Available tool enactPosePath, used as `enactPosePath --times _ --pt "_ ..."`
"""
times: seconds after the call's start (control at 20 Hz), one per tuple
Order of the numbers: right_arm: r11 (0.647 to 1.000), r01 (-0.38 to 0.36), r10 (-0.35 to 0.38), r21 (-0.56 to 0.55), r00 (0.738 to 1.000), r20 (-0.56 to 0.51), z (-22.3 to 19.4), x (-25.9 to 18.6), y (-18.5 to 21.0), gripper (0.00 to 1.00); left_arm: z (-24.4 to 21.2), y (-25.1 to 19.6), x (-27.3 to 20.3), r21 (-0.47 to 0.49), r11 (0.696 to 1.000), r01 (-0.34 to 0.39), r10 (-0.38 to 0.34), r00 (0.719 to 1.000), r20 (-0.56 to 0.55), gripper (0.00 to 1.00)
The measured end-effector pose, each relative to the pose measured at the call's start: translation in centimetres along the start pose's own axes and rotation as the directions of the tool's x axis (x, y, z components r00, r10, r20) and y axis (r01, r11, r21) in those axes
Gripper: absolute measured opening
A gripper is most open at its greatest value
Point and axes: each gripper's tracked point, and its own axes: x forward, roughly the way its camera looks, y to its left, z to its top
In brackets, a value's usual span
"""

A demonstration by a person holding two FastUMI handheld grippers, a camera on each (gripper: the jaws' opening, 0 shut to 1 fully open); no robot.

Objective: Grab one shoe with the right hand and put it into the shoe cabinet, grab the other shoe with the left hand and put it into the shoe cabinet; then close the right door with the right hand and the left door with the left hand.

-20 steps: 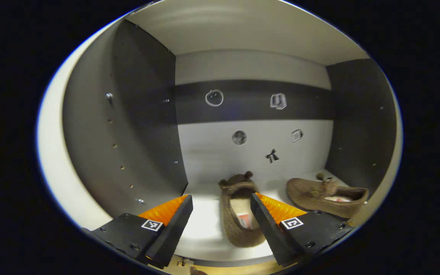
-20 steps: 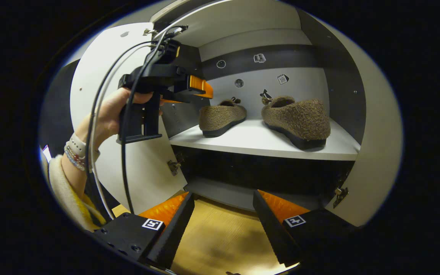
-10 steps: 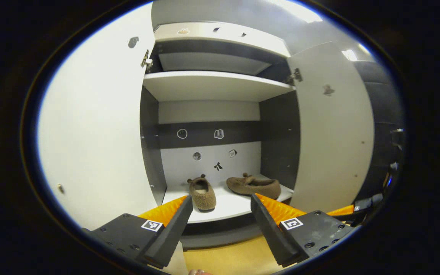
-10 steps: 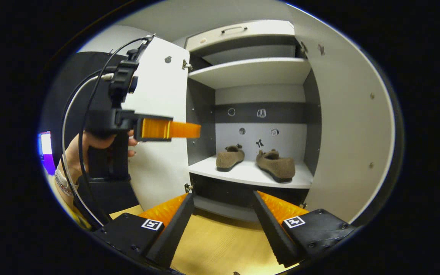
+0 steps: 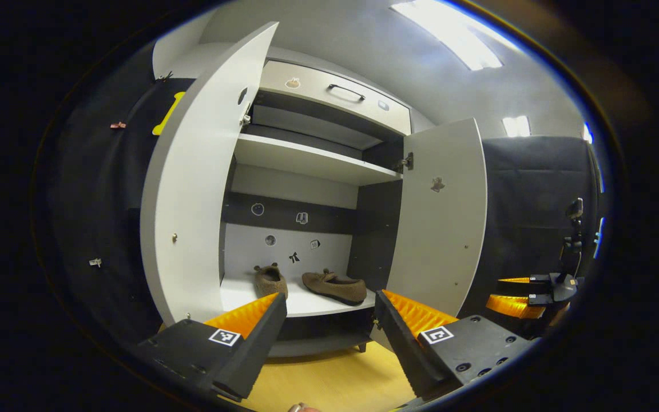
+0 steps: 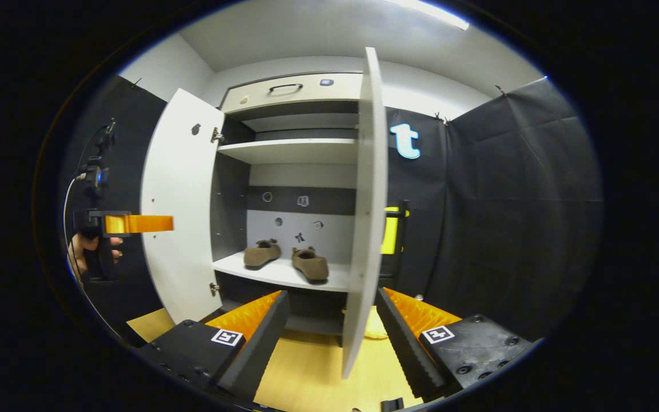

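Right gripper view: two shoes, one (image 6: pixel 262 253) and the other (image 6: pixel 310 265), sit on the cabinet shelf (image 6: pixel 284 276) ahead of our right gripper (image 6: pixel 332 332), jaws wide and empty, the right door (image 6: pixel 364 217) edge-on between its fingers. Both doors, left door (image 6: pixel 178 206) included, stand open; we judge closing the right one comes next. Left gripper (image 5: pixel 329 332) is wide too.

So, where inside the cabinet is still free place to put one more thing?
The upper shelf looks bare across its width. On the lower shelf, free patches lie between the left shoe and the left wall, and along the front edge. The middle is crowded: the right shoe sits close beside the left one.
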Motion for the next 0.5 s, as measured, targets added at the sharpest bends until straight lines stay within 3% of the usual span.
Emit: enactPosePath --times 0.15,0.5 --pt "0.996 0.080 -0.080 -0.045 0.997 -0.001 0.7 2.3 -5.7 0.98 0.5 1.0 -0.9 0.032 0.998 -0.048 0.048 0.999 0.007 0.95" --pt "0.999 -0.043 0.042 0.028 0.999 0.004 1.2 8.7 -7.9 0.98 1.7 3.1 -2.8 0.097 0.975 -0.202 0.199 0.979 0.041 0.95"
